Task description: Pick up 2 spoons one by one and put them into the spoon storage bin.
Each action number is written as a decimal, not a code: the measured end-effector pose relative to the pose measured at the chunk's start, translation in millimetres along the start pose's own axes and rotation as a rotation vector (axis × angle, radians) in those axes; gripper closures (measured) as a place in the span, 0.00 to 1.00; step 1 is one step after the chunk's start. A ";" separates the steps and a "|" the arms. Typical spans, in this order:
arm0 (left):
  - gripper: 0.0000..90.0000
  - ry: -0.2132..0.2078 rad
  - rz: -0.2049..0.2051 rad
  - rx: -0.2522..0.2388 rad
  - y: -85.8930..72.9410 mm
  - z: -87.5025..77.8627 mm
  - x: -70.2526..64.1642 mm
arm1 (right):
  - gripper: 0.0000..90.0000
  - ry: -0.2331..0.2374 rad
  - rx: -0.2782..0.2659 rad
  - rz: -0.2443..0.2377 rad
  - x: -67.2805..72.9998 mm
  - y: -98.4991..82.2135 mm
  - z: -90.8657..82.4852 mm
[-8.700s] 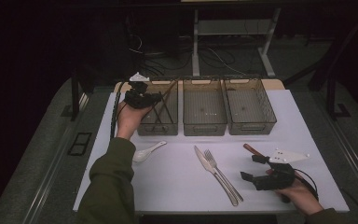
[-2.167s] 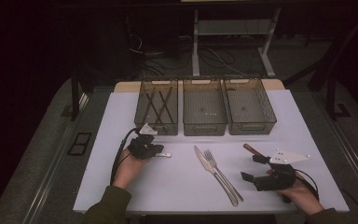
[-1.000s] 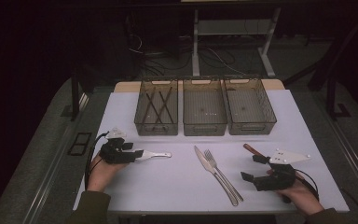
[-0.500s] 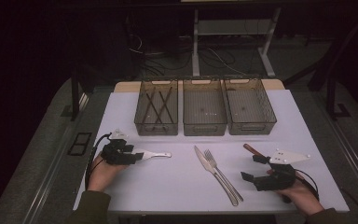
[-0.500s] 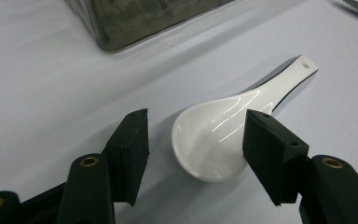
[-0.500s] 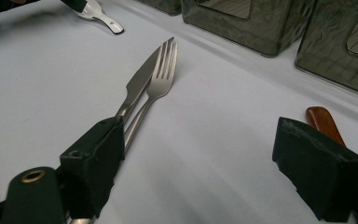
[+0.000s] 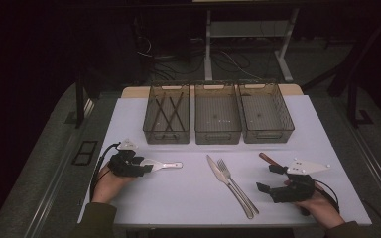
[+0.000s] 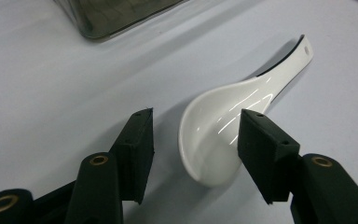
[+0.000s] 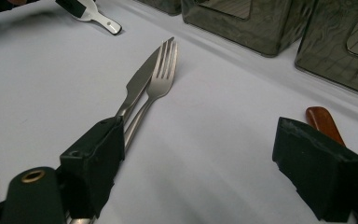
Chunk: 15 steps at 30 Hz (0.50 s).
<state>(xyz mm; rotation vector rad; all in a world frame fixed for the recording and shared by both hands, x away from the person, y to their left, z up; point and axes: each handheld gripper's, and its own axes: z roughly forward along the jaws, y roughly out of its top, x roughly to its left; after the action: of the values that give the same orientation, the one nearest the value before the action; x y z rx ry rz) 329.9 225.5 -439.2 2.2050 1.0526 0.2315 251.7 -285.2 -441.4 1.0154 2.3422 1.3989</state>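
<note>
The left gripper (image 8: 193,140) sits low on the white table (image 7: 178,193), at the left of the high view, its jaws set on either side of the bowl of a white ceramic spoon (image 8: 223,126). The jaws have just been closing, yet a gap remains between the left pad and the bowl, so the spoon lies unclamped on the sheet. Its handle runs toward the upper right of the left gripper view.

At the lower right of the high view the right gripper (image 7: 273,177) rests on the table with its jaws wide apart, holding nothing. A knife (image 9: 140,84) and fork (image 9: 156,86) lie side by side at the centre, and a brown-handled utensil (image 9: 324,122) lies beside the right gripper.

Three wire baskets (image 7: 217,134) stand in a row at the top.
</note>
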 end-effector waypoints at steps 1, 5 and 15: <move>0.51 -0.003 0.000 0.001 -0.5 -0.3 -0.1 | 0.19 0.000 0.001 0.000 0.0 0.0 0.0; 0.55 -0.014 0.021 0.002 -1.5 -1.2 -0.2 | 0.19 0.000 0.001 -0.001 0.1 0.0 0.1; 0.72 -0.060 0.090 0.031 -1.9 -3.0 -2.3 | 0.19 0.000 0.002 0.000 0.2 0.0 0.2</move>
<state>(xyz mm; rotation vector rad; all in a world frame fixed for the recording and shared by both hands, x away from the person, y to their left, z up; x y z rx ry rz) 326.0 226.2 -437.9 2.2754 0.9314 0.1881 251.7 -284.9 -441.5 1.0152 2.3443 1.3970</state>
